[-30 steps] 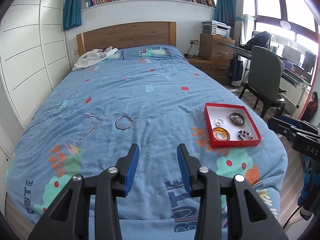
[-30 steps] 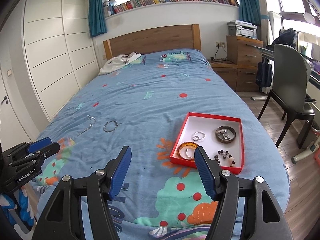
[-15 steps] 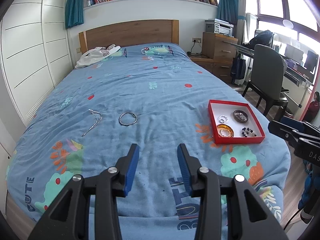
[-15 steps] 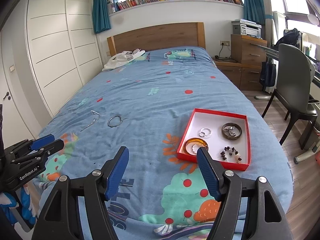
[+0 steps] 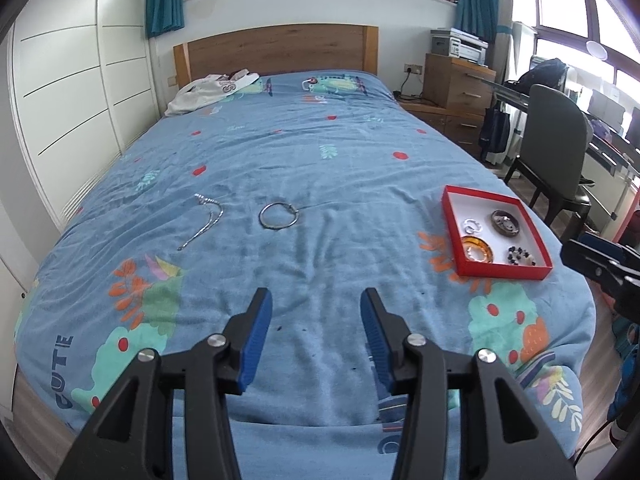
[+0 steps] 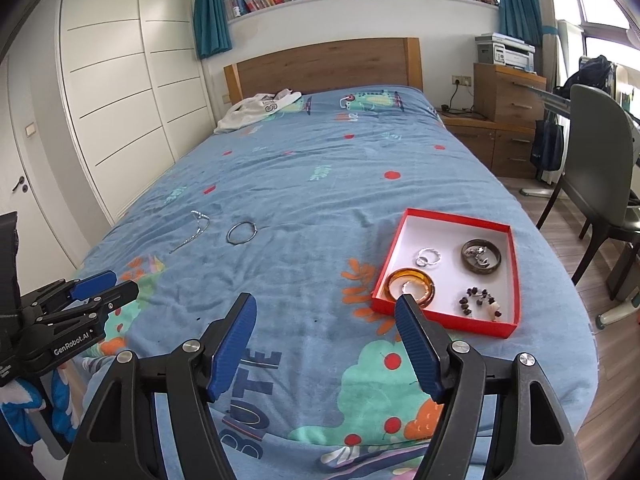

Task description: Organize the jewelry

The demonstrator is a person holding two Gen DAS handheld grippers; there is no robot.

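A red tray (image 5: pixel 452 232) (image 6: pixel 514 276) lies on the right of the blue bed. It holds an amber bangle (image 6: pixel 410 286), a silver ring piece (image 6: pixel 428 257), a dark bangle (image 6: pixel 481 255) and a bead bracelet (image 6: pixel 480 299). A silver bangle (image 5: pixel 279 216) (image 6: pixel 241 233) and a silver chain (image 5: pixel 204 220) (image 6: pixel 192 230) lie loose on the bed, left of centre. My left gripper (image 5: pixel 316 308) is open and empty above the bed's foot. My right gripper (image 6: pixel 326 312) is open and empty, near the tray's front left corner.
White clothing (image 5: pixel 212 90) lies by the wooden headboard. A wardrobe (image 5: pixel 68 92) stands left of the bed. A chair (image 5: pixel 556 152) and drawers (image 5: pixel 460 92) stand on the right. The left gripper also shows at the left edge of the right wrist view (image 6: pixel 96 286).
Both grippers have drawn back and risen a little from the bed, so the jewelry and tray look farther away. Both stay open. Nothing on the bed moved.
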